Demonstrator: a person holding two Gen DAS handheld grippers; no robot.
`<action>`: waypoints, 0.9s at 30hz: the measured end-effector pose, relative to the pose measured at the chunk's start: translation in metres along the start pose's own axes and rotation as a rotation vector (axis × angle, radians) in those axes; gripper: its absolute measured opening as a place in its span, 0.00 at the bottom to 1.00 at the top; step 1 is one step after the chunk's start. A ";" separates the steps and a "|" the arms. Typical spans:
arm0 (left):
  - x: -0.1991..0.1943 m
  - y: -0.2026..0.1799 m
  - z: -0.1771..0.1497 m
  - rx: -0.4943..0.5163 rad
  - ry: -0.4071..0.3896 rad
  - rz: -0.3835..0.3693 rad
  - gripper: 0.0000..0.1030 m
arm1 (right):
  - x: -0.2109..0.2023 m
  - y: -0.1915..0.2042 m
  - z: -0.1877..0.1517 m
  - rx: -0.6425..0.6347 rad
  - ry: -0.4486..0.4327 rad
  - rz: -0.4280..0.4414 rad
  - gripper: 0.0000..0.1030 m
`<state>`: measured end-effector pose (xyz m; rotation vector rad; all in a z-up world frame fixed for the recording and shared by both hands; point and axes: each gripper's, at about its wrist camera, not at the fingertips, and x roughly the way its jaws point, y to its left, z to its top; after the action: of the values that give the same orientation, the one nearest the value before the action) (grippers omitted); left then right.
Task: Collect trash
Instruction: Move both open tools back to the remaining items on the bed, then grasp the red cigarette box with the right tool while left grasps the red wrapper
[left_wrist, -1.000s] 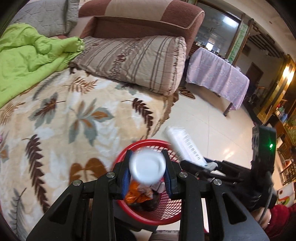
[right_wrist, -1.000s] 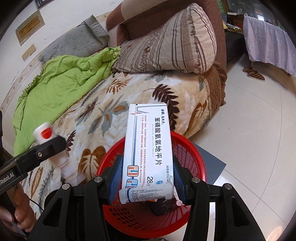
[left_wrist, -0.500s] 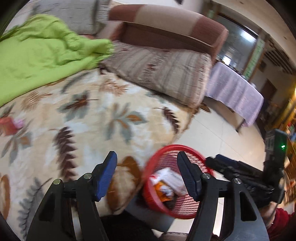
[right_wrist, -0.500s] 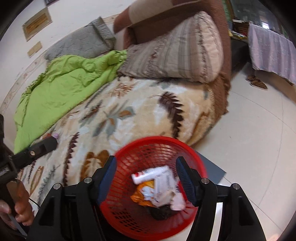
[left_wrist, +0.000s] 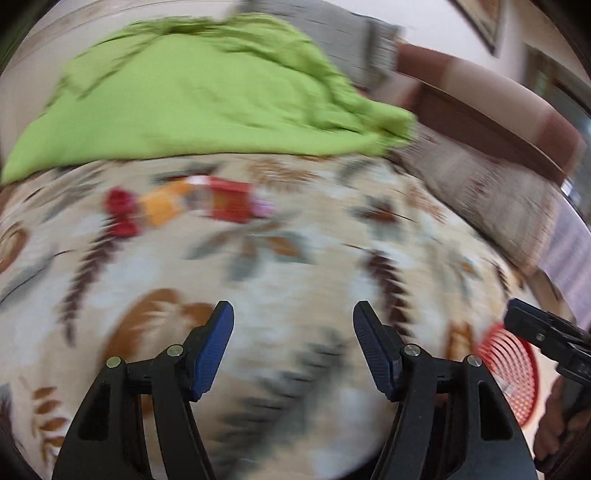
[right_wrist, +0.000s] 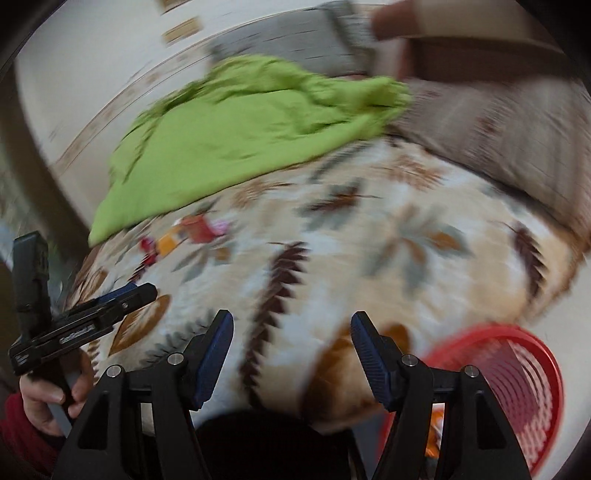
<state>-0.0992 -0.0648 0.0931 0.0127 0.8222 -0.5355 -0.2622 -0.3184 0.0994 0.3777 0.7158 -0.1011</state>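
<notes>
Both views are blurred by motion. My left gripper (left_wrist: 293, 347) is open and empty above the leaf-patterned blanket (left_wrist: 295, 258). My right gripper (right_wrist: 291, 350) is open and empty too, also over the blanket (right_wrist: 351, 258). Several pieces of trash lie on the blanket near the green quilt: a red packet (left_wrist: 231, 201), an orange one (left_wrist: 162, 206) and a dark red one (left_wrist: 120, 212); they also show in the right wrist view (right_wrist: 195, 227). The red basket (right_wrist: 517, 387) stands on the floor at lower right, and at the right edge of the left wrist view (left_wrist: 511, 373).
A green quilt (left_wrist: 207, 99) covers the far part of the bed. A striped pillow (right_wrist: 498, 129) and brown headboard (left_wrist: 498, 107) lie to the right. The left gripper shows at the left in the right wrist view (right_wrist: 85, 321).
Both grippers let go of their items into the basket, opened, and swung left from the basket toward the bed. The trash on the blanket has come into view.
</notes>
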 end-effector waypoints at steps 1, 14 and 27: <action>0.001 0.012 0.001 -0.021 -0.004 0.020 0.64 | 0.010 0.012 0.005 -0.033 0.007 0.013 0.68; 0.032 0.155 0.005 -0.304 -0.002 0.189 0.64 | 0.160 0.140 0.089 -0.392 0.069 0.127 0.68; 0.042 0.169 0.020 -0.308 -0.010 0.180 0.64 | 0.308 0.195 0.122 -0.637 0.214 0.036 0.41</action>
<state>0.0155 0.0585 0.0450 -0.1976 0.8772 -0.2357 0.0881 -0.1713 0.0398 -0.2123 0.9082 0.2037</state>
